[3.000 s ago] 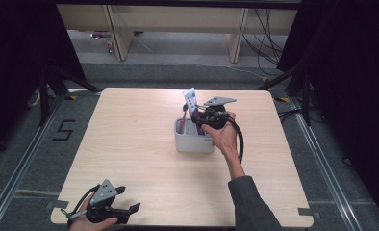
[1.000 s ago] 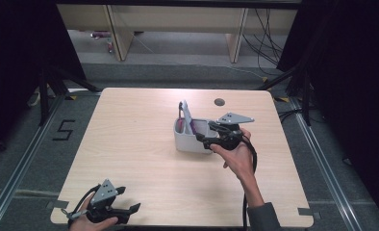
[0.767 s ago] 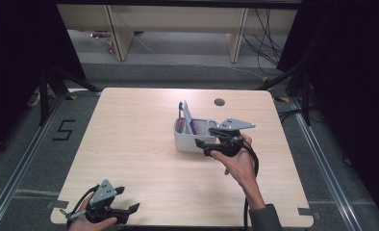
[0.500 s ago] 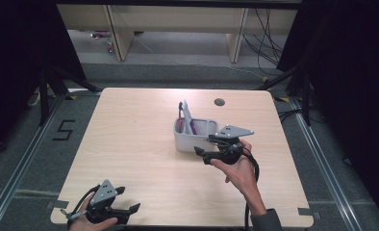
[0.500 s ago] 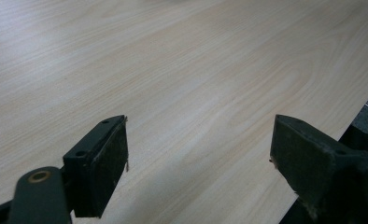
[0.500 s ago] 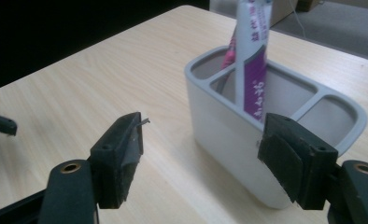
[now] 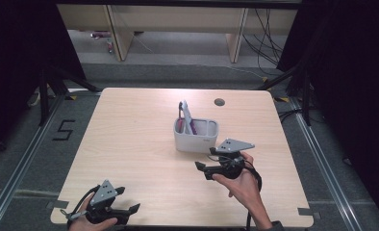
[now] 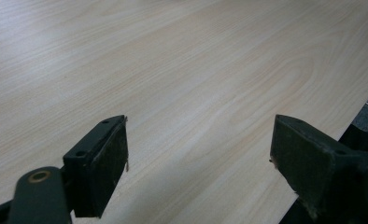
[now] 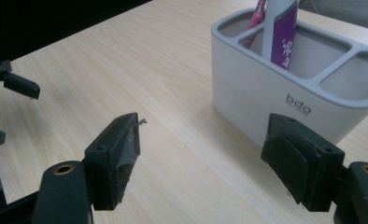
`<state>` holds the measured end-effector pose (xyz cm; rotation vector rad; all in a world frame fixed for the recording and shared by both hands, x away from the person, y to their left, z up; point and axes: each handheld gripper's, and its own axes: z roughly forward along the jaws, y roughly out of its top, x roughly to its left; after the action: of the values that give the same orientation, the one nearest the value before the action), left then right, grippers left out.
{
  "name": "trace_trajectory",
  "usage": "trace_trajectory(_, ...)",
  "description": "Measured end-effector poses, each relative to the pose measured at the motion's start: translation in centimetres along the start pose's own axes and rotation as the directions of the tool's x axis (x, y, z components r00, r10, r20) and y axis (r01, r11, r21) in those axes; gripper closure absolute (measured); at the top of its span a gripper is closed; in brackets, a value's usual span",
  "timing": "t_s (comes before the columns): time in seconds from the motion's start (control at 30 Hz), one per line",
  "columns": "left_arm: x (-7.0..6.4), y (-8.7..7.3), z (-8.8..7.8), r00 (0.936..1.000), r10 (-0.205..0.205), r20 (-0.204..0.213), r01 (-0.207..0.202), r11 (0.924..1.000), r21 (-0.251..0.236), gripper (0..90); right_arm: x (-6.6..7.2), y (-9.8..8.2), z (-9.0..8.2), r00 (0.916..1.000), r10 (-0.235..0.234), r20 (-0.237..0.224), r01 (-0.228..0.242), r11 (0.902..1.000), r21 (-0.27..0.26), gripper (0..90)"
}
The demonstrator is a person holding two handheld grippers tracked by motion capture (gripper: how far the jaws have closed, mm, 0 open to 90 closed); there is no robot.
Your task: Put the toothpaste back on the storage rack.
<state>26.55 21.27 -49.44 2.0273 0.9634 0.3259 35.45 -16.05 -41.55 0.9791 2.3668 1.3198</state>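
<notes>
From the high view, the grey organizer (image 7: 195, 136) sits a bit past the middle of the table (image 7: 130, 144), toward the far edge and closer to the right side. It has a white-and-purple tube (image 7: 187, 117) standing up in its left compartment, leaning a little, with something pink tucked in beside it. The right gripper (image 7: 211, 168) is on the near side of the organizer, just off its near right corner, pointing left across the table. Its jaws have just been opening and nothing is between them, so my guess is that hand is done with the tube and is backing off to leave it standing. The left gripper (image 7: 127, 210) is parked at the near left corner of the table, well apart from everything, and looks like it's just waiting there out of the way.

Left gripper view: both black pads (image 8: 108, 161) stand wide apart with bare wood grain between them. It's holding nothing and is low to the tabletop, near the table's edge.

Right gripper view: jaws spread wide again, empty gap, with the organizer (image 9: 266, 88) just beyond the right-hand pad (image 9: 289, 161) but not touching it. You can see the tube (image 9: 280, 32) upright in the end compartment and the other compartments look empty. The left gripper's tips (image 9: 14, 81) peek in far off at the picture's left.
</notes>
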Motion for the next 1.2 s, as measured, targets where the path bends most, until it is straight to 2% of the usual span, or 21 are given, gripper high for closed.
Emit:
trace_trajectory(0.07, 0.0, 0.0, -0.1, 1.0, 0.001, -0.006, -0.001, 1.0, 0.002, 18.6, -0.1, -0.5, -0.2, 0.9999, -0.013, 0.005, 0.013, 0.9999, 0.007, 26.8)
trace_trajectory(0.27, 0.1, -0.1, -0.1, 1.0, 0.002, 0.004, -0.002, 1.0, 0.001, 18.6, 0.1, -1.8, -0.6, 0.9996, 0.025, 0.012, -0.025, 0.9996, 0.016, 23.4)
trace_trajectory(0.3, 0.1, -0.1, -0.1, 1.0, 0.003, 0.003, -0.003, 1.0, 0.005, 18.6, 0.0, -1.9, -0.6, 0.9999, 0.011, 0.013, -0.011, 0.9999, 0.003, 23.2)
trace_trajectory(0.37, 0.1, -0.1, -0.1, 1.0, 0.003, 0.004, -0.003, 1.0, 0.006, 18.6, 0.1, -2.2, -0.8, 0.9994, 0.033, 0.012, -0.033, 0.9994, 0.01, 21.9)
trace_trajectory(0.43, 0.0, -0.1, -0.1, 1.0, 0.003, 0.006, -0.003, 1.0, 0.008, 18.6, 0.1, -2.5, -1.0, 0.9995, 0.023, 0.024, -0.023, 0.9997, -0.004, 21.7)
trace_trajectory(0.47, 0.1, -0.1, -0.2, 0.9998, 0.02, -0.001, -0.02, 0.9997, 0.015, 18.6, 0.4, -2.7, -1.1, 0.9981, 0.06, 0.012, -0.06, 0.9982, 0.01, 21.6)
trace_trajectory(0.5, 0.1, -0.1, -0.1, 0.9998, 0.018, 0.001, -0.018, 0.9998, 0.012, 18.6, 0.4, -2.9, -1.1, 0.9976, 0.066, 0.022, -0.066, 0.9978, 0.007, 21.4)
trace_trajectory(0.57, 0.0, -0.1, -0.1, 0.9999, 0.012, 0.001, -0.012, 0.9999, 0.005, 18.6, 0.1, -3.3, -1.0, 0.9994, 0.035, 0.008, -0.035, 0.9994, -0.008, 21.2)
trace_trajectory(0.63, 0.1, -0.1, -0.2, 0.9998, 0.021, 0.004, -0.021, 0.9997, 0.015, 18.6, 0.3, -3.7, -1.3, 0.9978, 0.061, 0.023, -0.062, 0.9981, 0.01, 21.0)
trace_trajectory(0.67, 0.1, -0.1, -0.2, 0.9998, 0.021, 0.004, -0.021, 0.9997, 0.015, 18.6, 0.2, -4.0, -1.1, 0.9983, 0.058, 0.003, -0.058, 0.9983, 0.0, 21.0)
trace_trajectory(0.77, 0.1, -0.1, -0.2, 0.9998, 0.021, 0.008, -0.021, 0.9997, 0.016, 18.1, 0.3, -4.7, -1.4, 0.999, 0.033, 0.031, -0.033, 0.9994, -0.01, 21.0)
trace_trajectory(0.87, -0.1, -0.1, 0.0, 0.9999, 0.001, 0.015, -0.001, 1.0, 0.002, 17.8, 0.7, -5.5, -1.5, 0.9963, 0.084, 0.019, -0.084, 0.9964, 0.011, 21.0)
trace_trajectory(0.9, -0.1, -0.1, 0.0, 0.9998, 0.005, 0.017, -0.005, 1.0, 0.008, 17.6, 0.6, -5.7, -1.4, 0.9976, 0.069, 0.007, -0.069, 0.9976, 0.001, 20.9)
trace_trajectory(0.97, -0.1, -0.1, 0.0, 1.0, 0.0, 0.009, 0.0, 1.0, -0.002, 16.9, 0.5, -6.2, -1.5, 0.9985, 0.048, 0.026, -0.048, 0.9989, -0.003, 20.7)
trace_trajectory(1.0, -0.1, -0.1, 0.0, 1.0, 0.001, 0.009, -0.001, 1.0, -0.003, 16.8, 0.7, -6.5, -1.5, 0.9968, 0.077, 0.021, -0.077, 0.997, 0.012, 20.5)
trace_trajectory(1.03, -0.1, -0.1, -0.1, 1.0, 0.0, 0.005, 0.0, 1.0, -0.007, 16.7, 0.5, -6.7, -1.4, 0.9981, 0.058, 0.018, -0.058, 0.9983, 0.005, 20.3)
trace_trajectory(1.07, 0.0, -0.1, -0.1, 0.9999, 0.012, 0.004, -0.012, 0.9999, 0.005, 16.5, 0.7, -6.9, -1.4, 0.9951, 0.098, 0.008, -0.098, 0.995, 0.016, 20.0)
trace_trajectory(1.1, 0.0, -0.1, -0.1, 0.9999, 0.012, 0.004, -0.012, 0.9999, 0.005, 16.3, 0.8, -7.1, -1.5, 0.9941, 0.105, 0.024, -0.106, 0.9939, 0.029, 19.4)
trace_trajectory(1.13, 0.0, -0.1, -0.1, 0.9999, 0.011, 0.003, -0.011, 0.9999, 0.004, 16.1, 0.6, -7.3, -1.5, 0.996, 0.087, 0.022, -0.087, 0.9959, 0.025, 18.7)
trace_trajectory(1.17, 0.0, -0.1, -0.1, 0.9999, 0.011, 0.003, -0.011, 0.9999, 0.004, 16.1, 0.6, -7.4, -1.3, 0.9954, 0.096, 0.008, -0.096, 0.9952, 0.022, 17.8)
trace_trajectory(1.2, 0.0, -0.1, -0.1, 0.9999, 0.011, 0.003, -0.011, 0.9999, 0.004, 16.0, 0.5, -7.5, -1.4, 0.997, 0.074, 0.023, -0.074, 0.9969, 0.025, 17.6)
